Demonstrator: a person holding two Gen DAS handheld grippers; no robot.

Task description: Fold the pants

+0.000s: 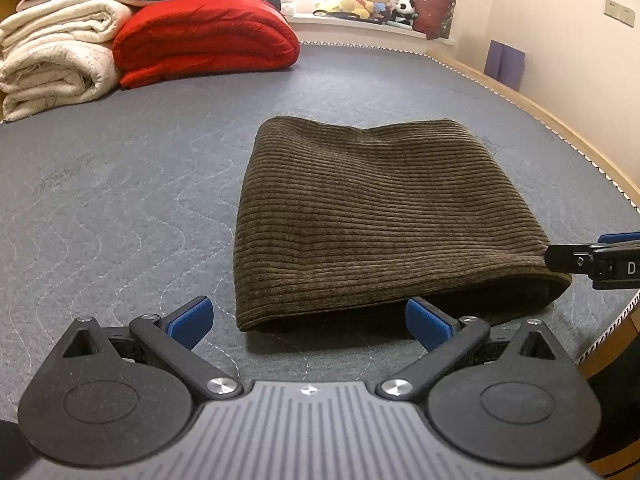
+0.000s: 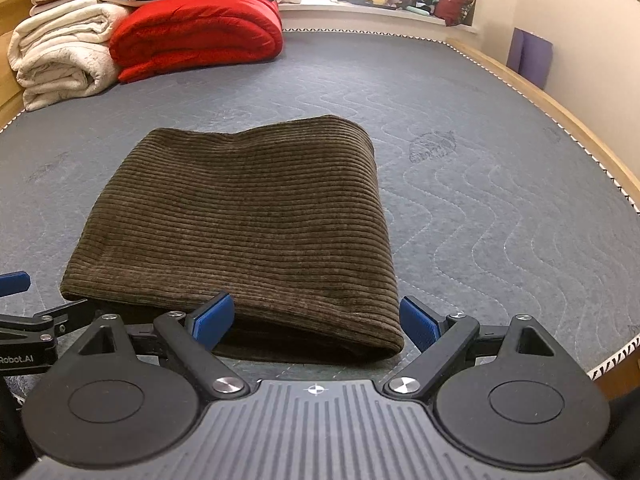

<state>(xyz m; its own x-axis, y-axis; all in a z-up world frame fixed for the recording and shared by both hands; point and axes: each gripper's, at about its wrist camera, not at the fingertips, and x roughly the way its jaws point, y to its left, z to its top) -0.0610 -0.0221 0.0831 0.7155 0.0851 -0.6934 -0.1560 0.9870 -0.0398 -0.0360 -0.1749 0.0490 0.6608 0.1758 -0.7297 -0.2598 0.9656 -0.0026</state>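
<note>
Grey quilted mattress point(image 1: 120, 184), folded pants point(image 1: 372, 216)

Bedroom — mattress point(image 1: 160, 168), folded blankets point(image 1: 204, 36), plush toys point(image 1: 360, 0)

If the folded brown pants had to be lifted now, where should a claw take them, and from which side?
Probably the thick rounded near edge of the pants, approached low from the near side: its layers bulge above the mattress, and the open right claw already faces it.

Olive-brown ribbed corduroy pants point(image 2: 240, 216) lie on a grey wave-quilted mattress point(image 2: 480, 184); blanket point(image 2: 192, 36) red, fingers point(image 2: 212, 318) blue.
</note>
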